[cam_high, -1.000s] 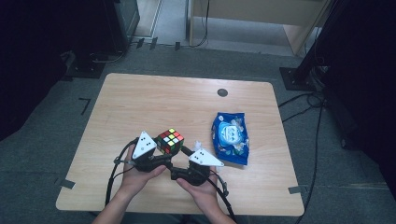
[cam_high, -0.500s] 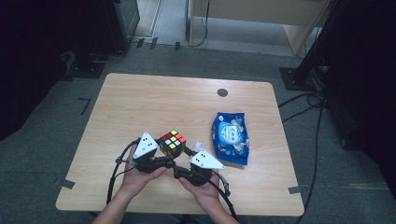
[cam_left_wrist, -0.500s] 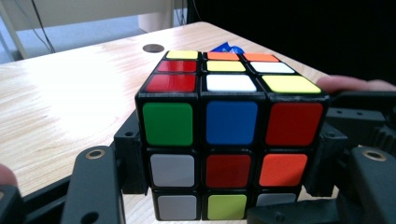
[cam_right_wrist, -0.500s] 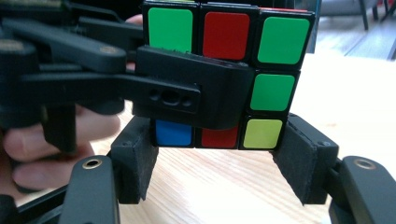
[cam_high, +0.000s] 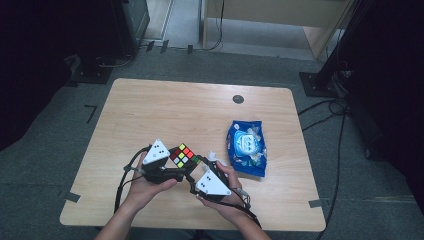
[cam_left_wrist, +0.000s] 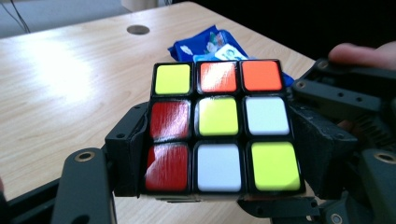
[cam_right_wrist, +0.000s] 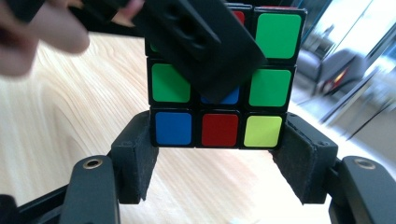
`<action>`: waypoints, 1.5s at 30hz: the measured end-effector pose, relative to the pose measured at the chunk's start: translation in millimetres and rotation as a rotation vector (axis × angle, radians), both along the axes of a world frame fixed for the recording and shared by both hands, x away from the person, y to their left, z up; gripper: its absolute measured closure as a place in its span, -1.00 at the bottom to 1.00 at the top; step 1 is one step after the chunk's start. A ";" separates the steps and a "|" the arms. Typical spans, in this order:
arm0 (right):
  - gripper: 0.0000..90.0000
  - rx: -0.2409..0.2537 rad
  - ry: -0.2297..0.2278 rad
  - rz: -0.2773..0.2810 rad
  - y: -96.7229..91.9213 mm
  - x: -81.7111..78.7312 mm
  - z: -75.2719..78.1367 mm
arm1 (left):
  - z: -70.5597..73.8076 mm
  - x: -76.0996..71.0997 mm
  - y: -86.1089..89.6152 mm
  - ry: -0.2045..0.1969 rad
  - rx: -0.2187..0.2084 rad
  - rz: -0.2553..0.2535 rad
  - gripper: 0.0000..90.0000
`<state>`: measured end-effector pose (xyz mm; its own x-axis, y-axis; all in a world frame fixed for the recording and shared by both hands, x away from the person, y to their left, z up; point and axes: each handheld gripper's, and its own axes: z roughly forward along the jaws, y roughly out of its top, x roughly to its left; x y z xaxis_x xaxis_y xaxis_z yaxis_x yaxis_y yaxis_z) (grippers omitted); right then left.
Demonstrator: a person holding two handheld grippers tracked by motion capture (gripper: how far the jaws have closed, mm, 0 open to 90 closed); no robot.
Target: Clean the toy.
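Cube (cam_high: 183,156) faces were seen clearly: a scrambled three-by-three puzzle with black edging and glossy stickers, held above the near middle of the wooden bench (cam_high: 165,115) between the two hands. In the left gripper view, the facing side (cam_left_wrist: 223,127) read yellow, orange-red, orange along the top row, red, yellow, white across the middle, and red, white, yellow along the bottom, with glare on the red tiles. In the right gripper view, another side (cam_right_wrist: 219,74) showed mostly green tiles, with a bottom row of blue, red and yellow-green. The left tongs (cam_high: 186,172) were set round the cube at its lower left and right sides, the padded faces against it; their jaws had just been opening a little, with the cube between them. The right tongs (cam_right_wrist: 219,154) were closed on the cube's bottom layer, one pad at each side. A blue wipes packet (cam_high: 246,147) was lying just right of the hands; its white label could not be read, and no writing was made out on the cube.
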<state>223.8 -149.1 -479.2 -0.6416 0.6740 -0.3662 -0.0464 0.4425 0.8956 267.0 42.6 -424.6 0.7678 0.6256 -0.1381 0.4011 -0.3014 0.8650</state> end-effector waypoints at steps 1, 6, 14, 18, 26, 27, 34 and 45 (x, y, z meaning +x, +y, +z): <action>-0.21 -0.033 -0.027 0.003 0.7 -1.4 0.5 | -0.8 0.7 -0.8 0.013 0.015 0.001 -0.33; -0.22 -0.113 -0.076 0.010 2.0 -2.1 -1.9 | -3.7 3.2 1.0 0.045 0.008 -0.023 -0.25; -0.37 -0.047 0.001 0.021 -13.1 5.5 0.7 | -0.6 2.9 9.8 -0.030 -0.001 0.042 -0.24; -0.19 0.011 0.155 -0.071 -32.8 17.7 -3.0 | 2.6 5.2 21.5 -0.052 -0.032 0.081 -0.24; 0.18 0.042 0.530 -0.265 -50.0 41.4 -25.4 | 2.5 1.6 28.2 -0.163 -0.033 0.069 -0.24; 0.19 0.046 0.551 -0.281 -49.7 42.1 -28.8 | 2.2 1.6 28.5 -0.167 -0.040 0.070 -0.24; 0.73 0.061 0.610 -0.308 -51.8 42.8 -38.2 | -0.7 2.3 30.8 -0.169 -0.058 0.060 -0.24; 0.96 0.159 0.564 -0.255 -56.0 36.2 -12.1 | -9.6 0.5 21.1 -0.165 -0.065 -0.004 -0.24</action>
